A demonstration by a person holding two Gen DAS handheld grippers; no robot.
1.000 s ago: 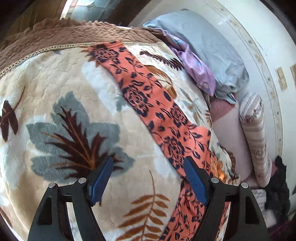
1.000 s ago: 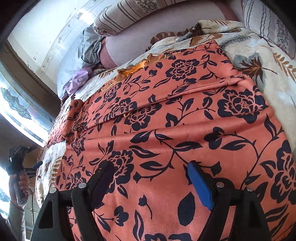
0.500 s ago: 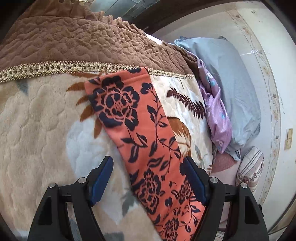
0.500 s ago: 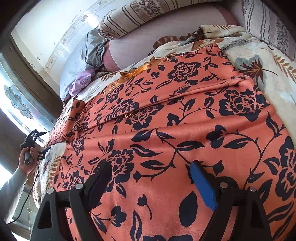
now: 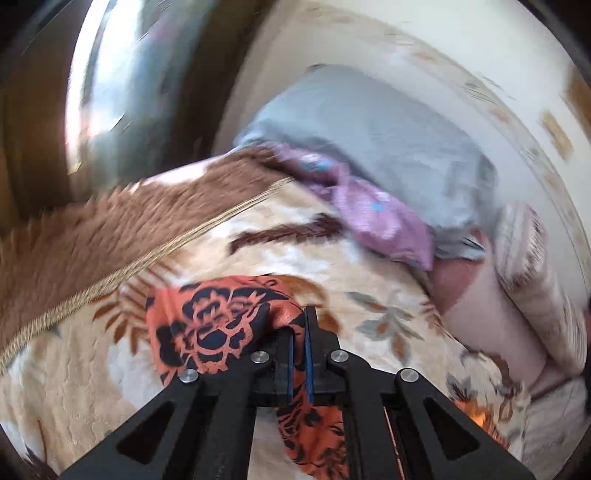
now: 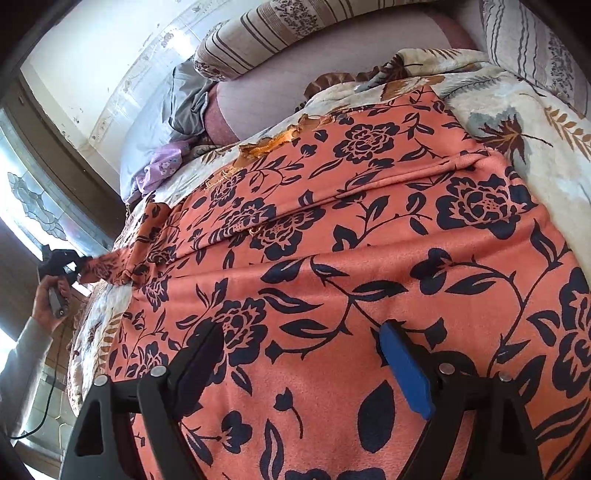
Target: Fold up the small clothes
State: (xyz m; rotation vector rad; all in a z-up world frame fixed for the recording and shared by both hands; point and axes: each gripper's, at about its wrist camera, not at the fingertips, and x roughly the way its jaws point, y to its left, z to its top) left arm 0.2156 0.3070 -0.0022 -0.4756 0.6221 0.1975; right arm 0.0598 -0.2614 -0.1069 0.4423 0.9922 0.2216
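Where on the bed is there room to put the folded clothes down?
Bare blanket lies left of the orange cloth, below the brown border. Another patch sits between the cloth and the purple garment. By the pillows it is crowded.

I see a leaf-print blanket [image 6: 517, 122] covering the bed. A grey pillow [image 5: 388, 147], purple cloth [image 5: 373, 218] and striped bolster [image 6: 280, 33] lie beyond it.
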